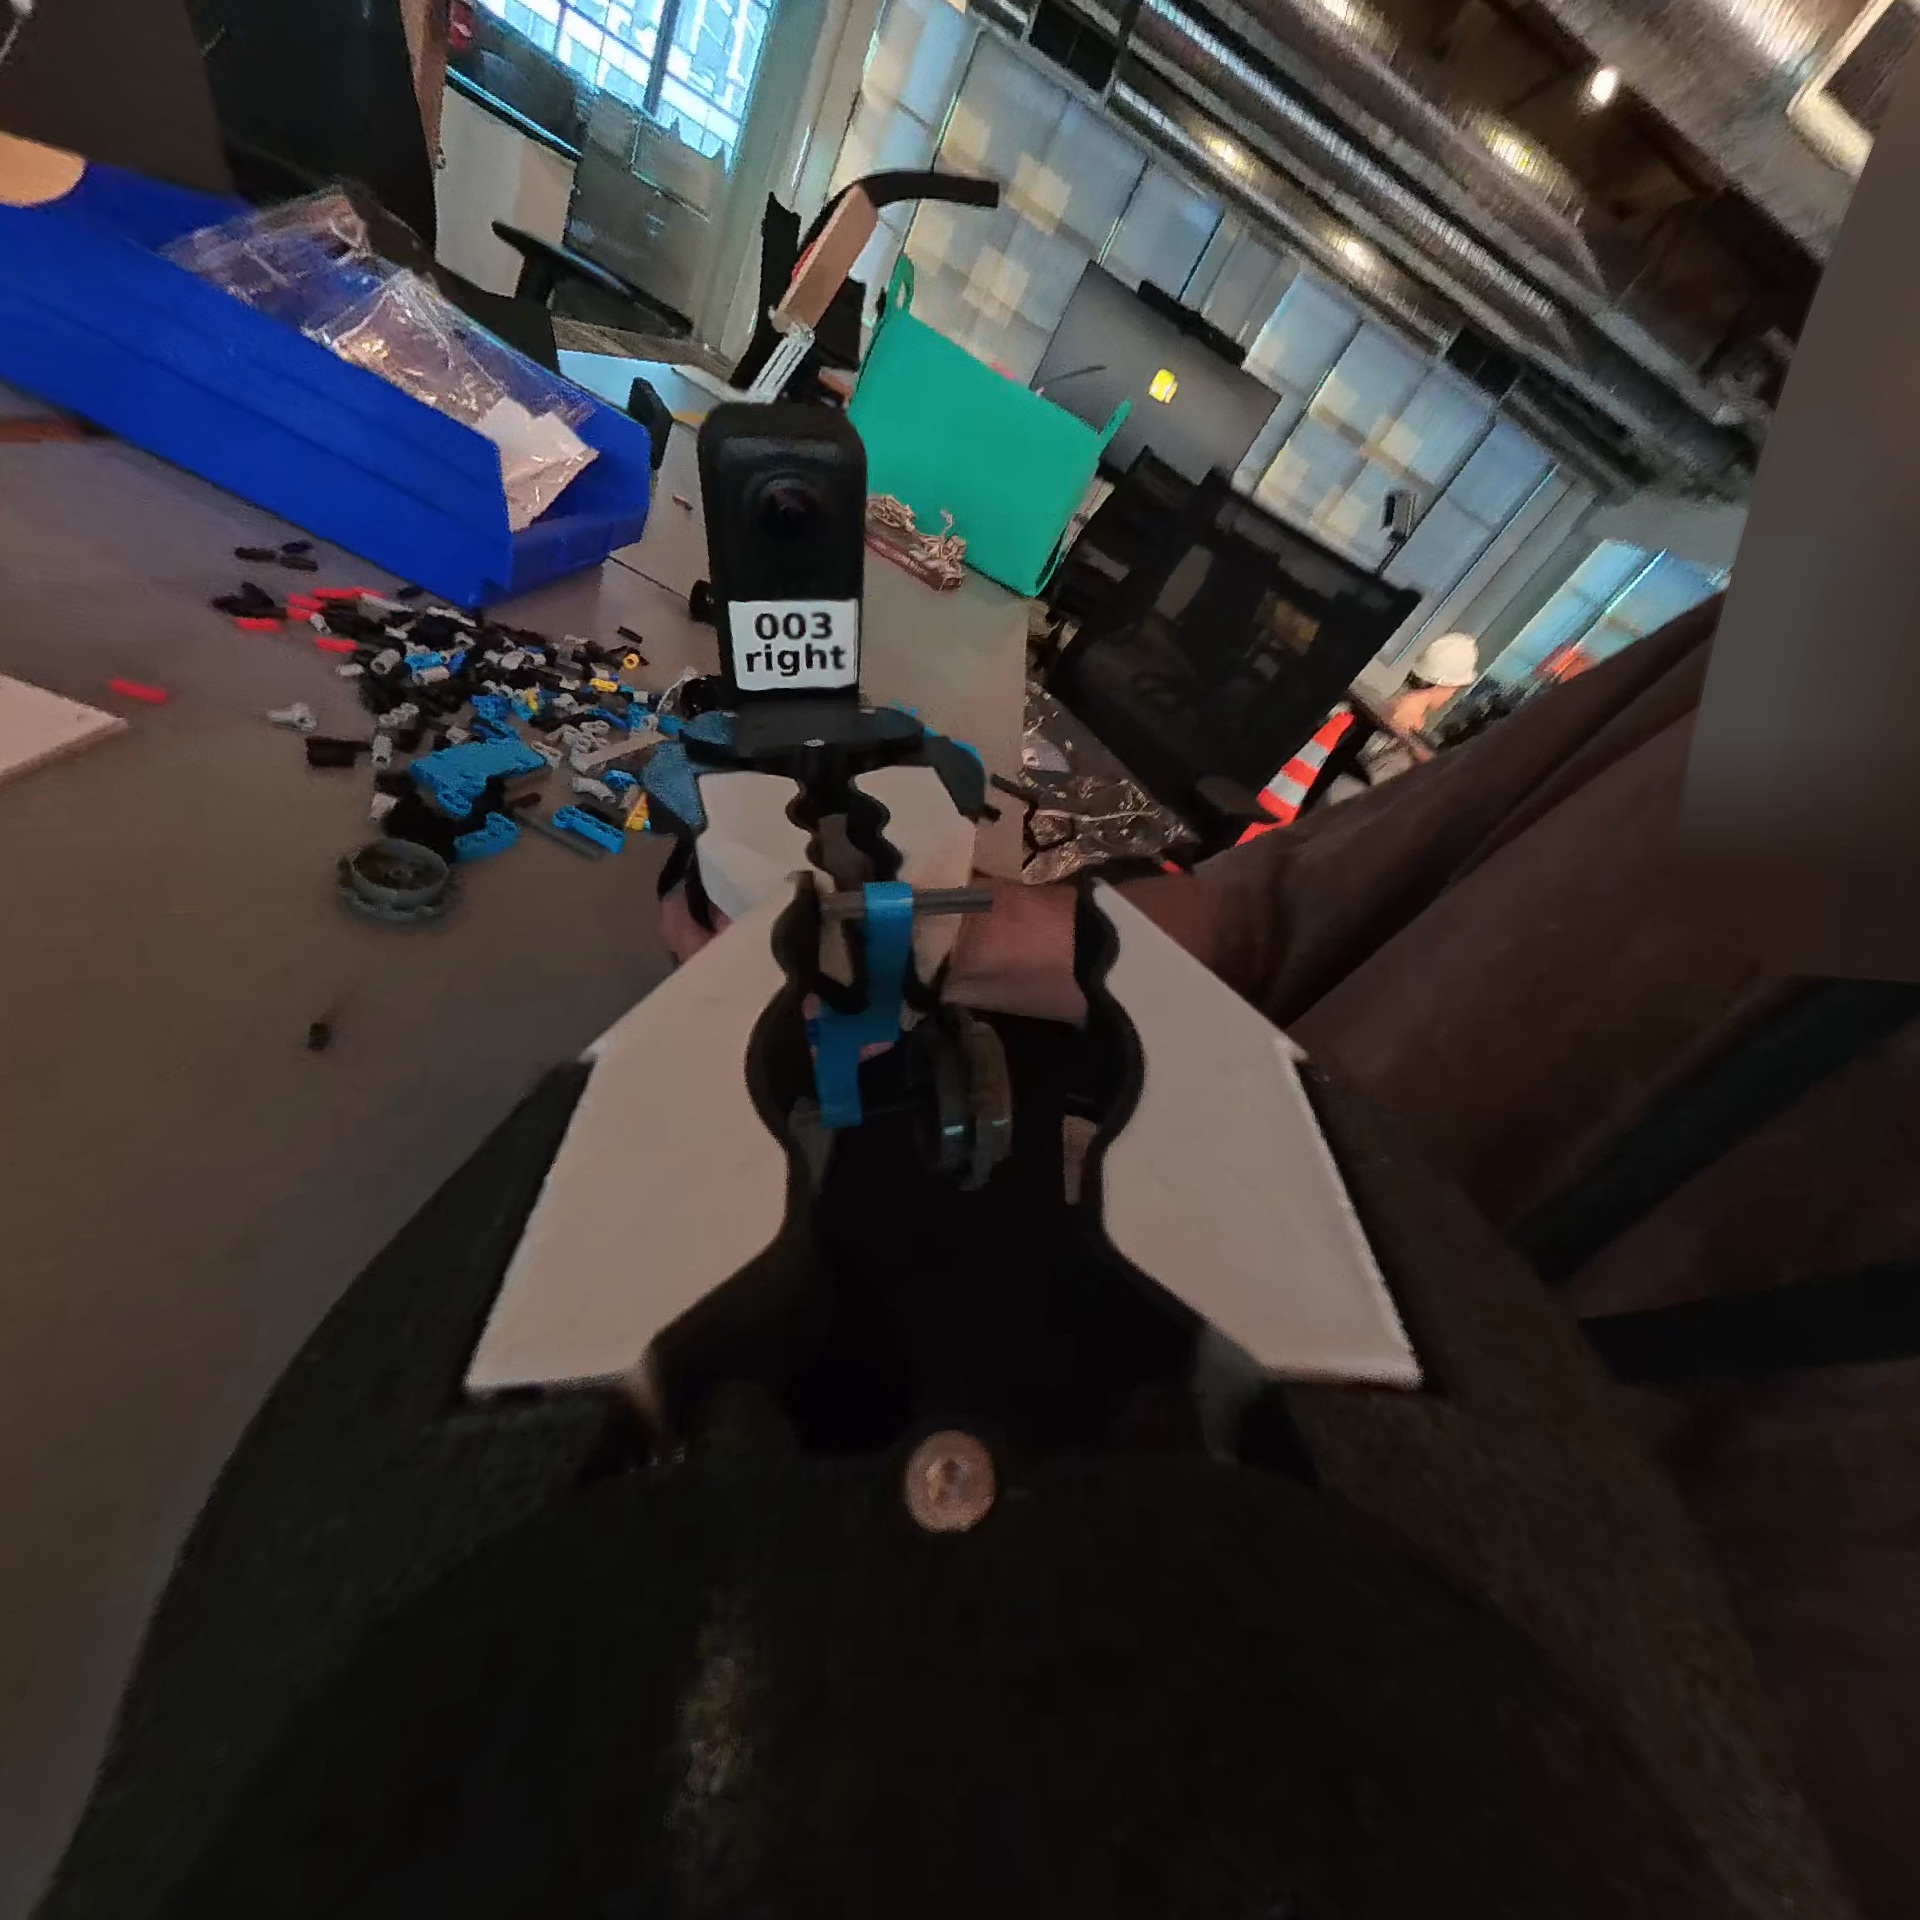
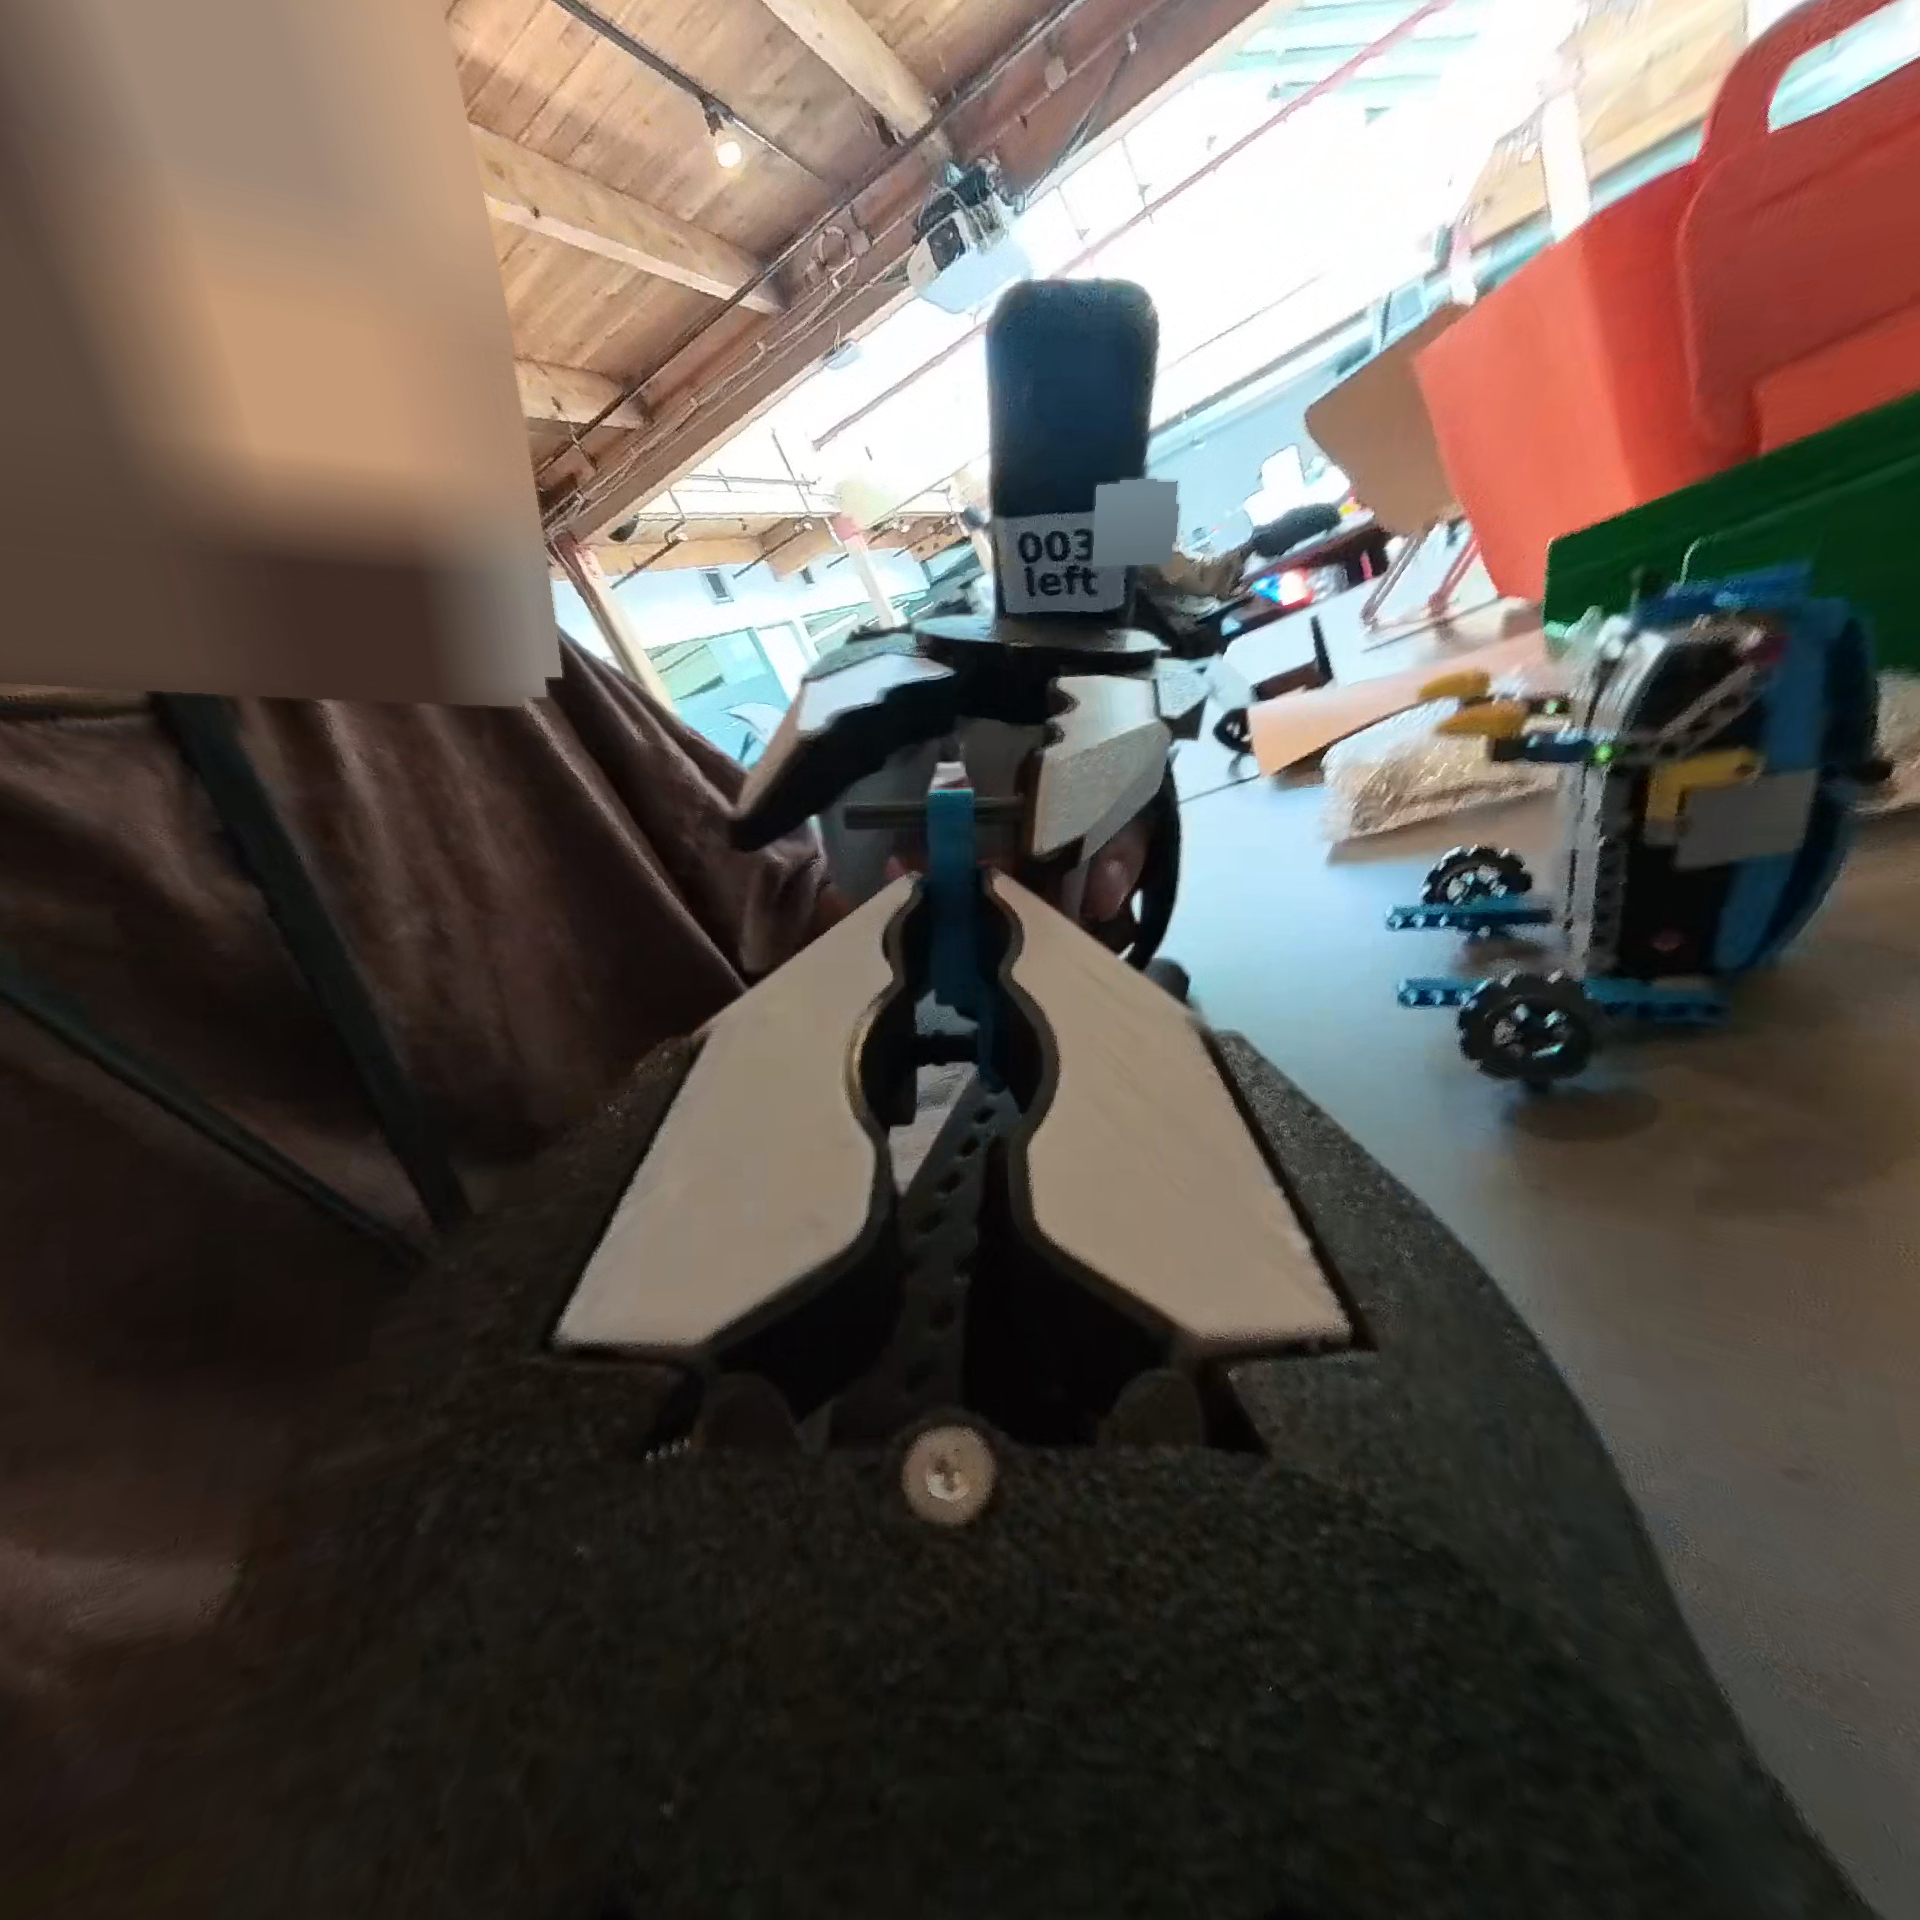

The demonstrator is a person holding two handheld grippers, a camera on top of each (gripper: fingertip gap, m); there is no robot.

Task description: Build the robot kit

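Note:
My two grippers face each other over a grey table [image 1: 208, 1143]. My right gripper [image 2: 956, 894] is shut on a small assembly: a black holed beam [image 2: 951, 1153] joined to a blue connector [image 2: 951, 831] with a grey axle [image 2: 883, 816] through it. In the left wrist view the blue connector [image 1: 868, 997], the axle [image 1: 935, 902] and a dark wheel [image 1: 971, 1101] sit between my left gripper's [image 1: 945, 894] spread fingers. The left jaws stand apart around the assembly. The right gripper [image 1: 831, 831] shows beyond it, and the left gripper [image 2: 956, 790] shows in the right wrist view.
A pile of small building parts [image 1: 468, 707], a grey gear [image 1: 395, 878] and a blue bin [image 1: 312, 436] with plastic bags lie to the left. A green bag [image 1: 966, 468] stands behind. A built blue wheeled model [image 2: 1714, 810] stands to the right. A person's brown sleeve [image 2: 416, 935] is close. Both grippers' tips are close together, under 4 cm apart. Between my right fingertips and the built blue wheeled model [image 2: 1714, 810] there is roughly 20 cm.

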